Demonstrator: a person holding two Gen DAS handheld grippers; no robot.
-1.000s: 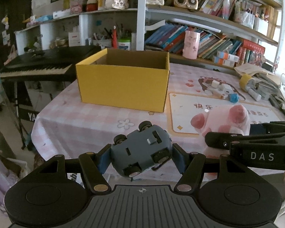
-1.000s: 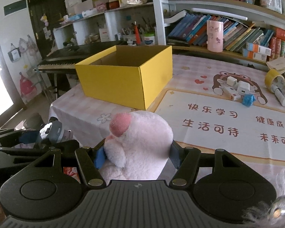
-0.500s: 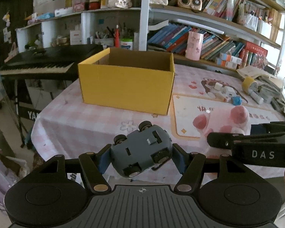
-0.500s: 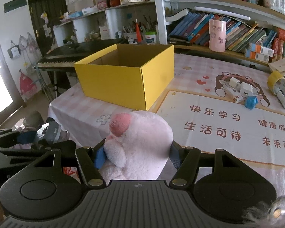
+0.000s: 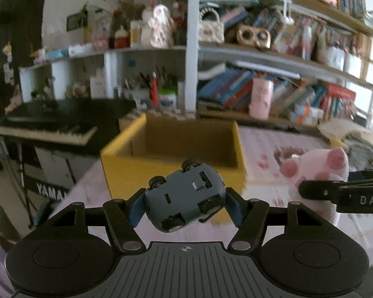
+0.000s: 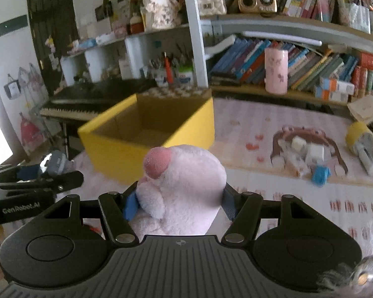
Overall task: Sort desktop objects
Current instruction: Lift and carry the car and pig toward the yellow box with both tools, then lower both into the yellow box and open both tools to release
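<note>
A table under a pink checked cloth (image 6: 248,121) stands before crowded bookshelves (image 6: 298,57), with a black keyboard (image 5: 52,124) off to the left.

The left gripper (image 5: 185,202) is clenched on one grey toy car (image 5: 186,196), pinched across its flanks, underside and wheels turned up toward the camera, nose angled away to the right. The right gripper (image 6: 179,201) is clamped on one pink plush toy (image 6: 184,191), whose soft body bulges above the pads. The two grippers hang side by side, near each other, the right one's finger showing at the edge of the left view.

One open yellow box (image 6: 149,134) sits on the table straight ahead of both loads and lower than them, its long side running left to right. From the left gripper the box mouth lies directly beyond the car; from the right it lies ahead and slightly left. Both hands look about equally near, so either could drop first, I judge.

Farther right on the printed mat (image 6: 335,198) lie one small blue piece (image 6: 319,175), a few white blocks (image 6: 308,149) and one roll of yellow tape (image 6: 358,134), not yet sorted.
</note>
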